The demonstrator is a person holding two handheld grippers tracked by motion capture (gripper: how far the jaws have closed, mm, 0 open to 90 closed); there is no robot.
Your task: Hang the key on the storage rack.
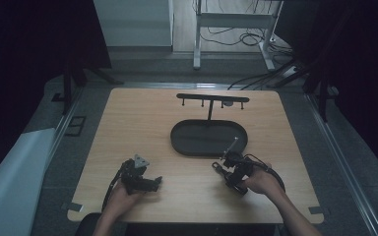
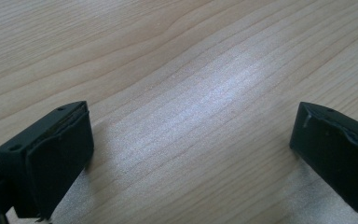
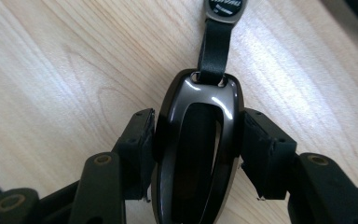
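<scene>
The right gripper (image 3: pixel 196 154) is clenched on a glossy dark car key fob (image 3: pixel 196 140), its jaws pressing the fob's two long sides, low over the desk (image 1: pixel 142 123) towards the near right corner. A black strap (image 3: pixel 214 46) runs from the fob's top end to a small metal tag (image 3: pixel 223 9). In the high view the fob (image 1: pixel 230 157) sits just short of the near rim of the black oval tray (image 1: pixel 187 147), from which a hook rack (image 1: pixel 211 98) with several pegs rises at the far side.

The step looks like carrying the fob to a peg, though this is a guess since the loop is hard to make out. To do it well, keep the squeeze even across the slick shell, lift clear of the tray rim, and let the strap hang free before approaching a peg.

The left gripper (image 2: pixel 191 154) is released, jaws wide apart over bare wood near the front edge, left of centre. Open desk lies left of the tray and along the near edge; the rack's upright post stands in the middle.
</scene>
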